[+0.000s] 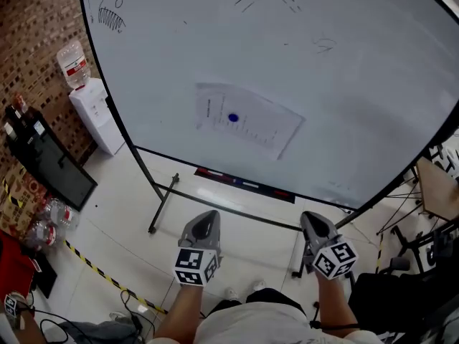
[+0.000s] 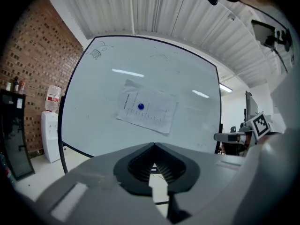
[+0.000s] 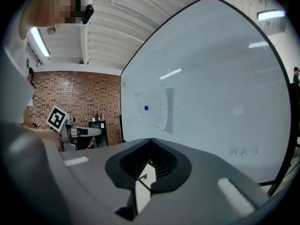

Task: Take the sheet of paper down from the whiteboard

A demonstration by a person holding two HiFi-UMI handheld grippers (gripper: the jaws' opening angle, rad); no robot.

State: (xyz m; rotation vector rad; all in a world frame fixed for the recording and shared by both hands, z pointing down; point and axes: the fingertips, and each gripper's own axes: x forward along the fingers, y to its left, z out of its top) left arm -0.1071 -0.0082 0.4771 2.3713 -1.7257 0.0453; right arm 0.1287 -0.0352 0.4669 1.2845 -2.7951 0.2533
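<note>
While stretched forward side by side at roughly level pitch, points left gripper [image 1: 206,219] and right gripper [image 1: 311,221] at the whiteboard [image 1: 337,70], well short of it, each with jaws pressed fully together and nothing between them. Finds sheet of paper [image 1: 251,124] near board centre, tilted, flat against the surface under a blue magnet [image 1: 232,118]; print on sheet too small to read, likewise faint marker scribbles, apart from a toothed-mouth doodle [image 1: 110,11] at upper left. Notes pale floor [image 1: 143,192] with yellow-black tape [image 1: 93,265], brick wall [image 1: 32,34], water dispenser [image 1: 97,117] with bottle [image 1: 73,64], and black cabinet [image 1: 46,160] at left.
</note>
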